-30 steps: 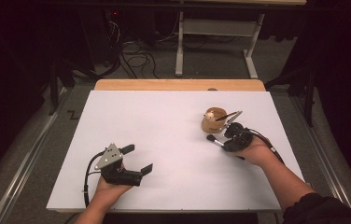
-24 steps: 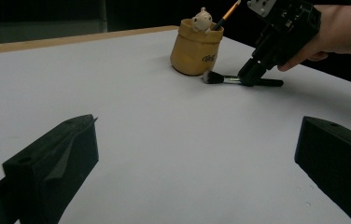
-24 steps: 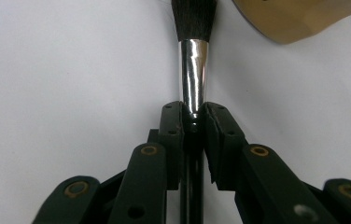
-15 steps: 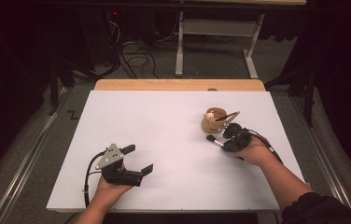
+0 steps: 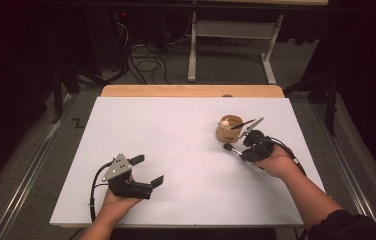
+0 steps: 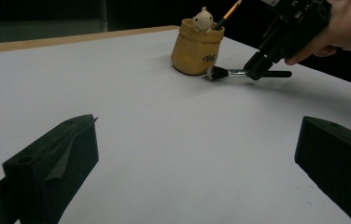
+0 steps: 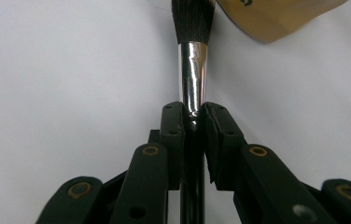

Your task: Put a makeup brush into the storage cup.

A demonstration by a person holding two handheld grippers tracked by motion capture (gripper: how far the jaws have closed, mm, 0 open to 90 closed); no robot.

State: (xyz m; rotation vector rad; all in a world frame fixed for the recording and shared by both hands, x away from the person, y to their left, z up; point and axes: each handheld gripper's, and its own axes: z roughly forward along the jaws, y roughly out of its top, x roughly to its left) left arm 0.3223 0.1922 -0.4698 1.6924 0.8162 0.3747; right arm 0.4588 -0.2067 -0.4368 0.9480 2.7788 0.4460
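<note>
From the high view, the white counter (image 5: 176, 150) holds one yellow cup (image 5: 227, 130) with one pencil (image 5: 243, 124) in it, and the left tongs (image 5: 146, 170) are spread with nothing in them. In the left gripper view, one little bear (image 6: 203, 19) peeks out of the cup too, and one brush (image 6: 239, 72) is just beside the cup, low over the counter. In the right gripper view, the right tongs (image 7: 193, 122) pinch the brush by its black handle, just below the shiny silver part.
</note>
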